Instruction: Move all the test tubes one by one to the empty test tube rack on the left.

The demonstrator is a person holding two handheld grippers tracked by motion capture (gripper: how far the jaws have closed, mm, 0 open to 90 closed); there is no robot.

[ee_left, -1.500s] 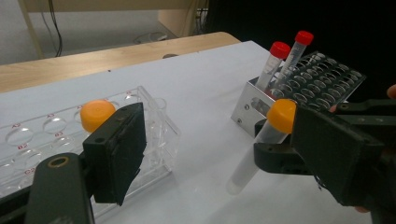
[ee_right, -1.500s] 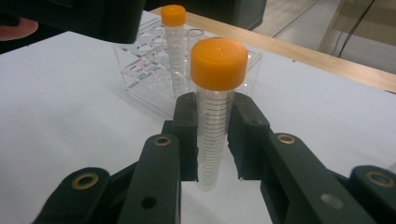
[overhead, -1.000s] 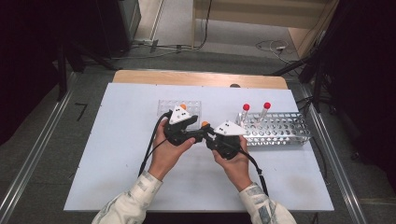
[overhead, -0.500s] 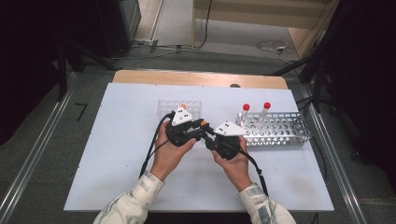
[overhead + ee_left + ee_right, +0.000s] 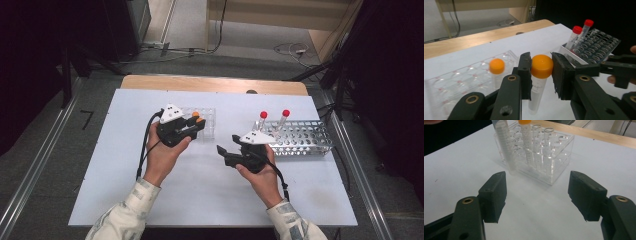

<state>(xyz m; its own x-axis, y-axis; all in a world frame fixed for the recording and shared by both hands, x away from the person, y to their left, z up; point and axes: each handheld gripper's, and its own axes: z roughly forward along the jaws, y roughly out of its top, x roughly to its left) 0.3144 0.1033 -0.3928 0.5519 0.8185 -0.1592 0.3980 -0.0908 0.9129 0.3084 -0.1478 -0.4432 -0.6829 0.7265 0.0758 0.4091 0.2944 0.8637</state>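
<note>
My left gripper (image 5: 541, 67) is shut on the orange cap of a clear tube (image 5: 536, 92), which hangs upright just above the table. Its jaws closed on that cap within the last second. In the high view this gripper (image 5: 196, 126) sits at the near edge of the clear plastic rack (image 5: 209, 116), where a second orange-capped tube (image 5: 195, 114) stands. My right gripper (image 5: 226, 150) points left at the table's middle. Its jaws have just been opening and nothing is between them (image 5: 537, 195). Ahead of it are the clear rack (image 5: 549, 162) and the hanging tube (image 5: 505, 145).
A metal mesh rack (image 5: 305, 137) stands at the right with two red-capped tubes (image 5: 263, 116) at its left end. The white table top (image 5: 210, 195) lies bare in front of both hands. A wooden strip (image 5: 210, 84) runs along the far edge.
The two grippers were together at the centre. My left gripper has drawn away to the left with the orange-capped tube, up to the clear rack. The right gripper's jaws have spread wide.
</note>
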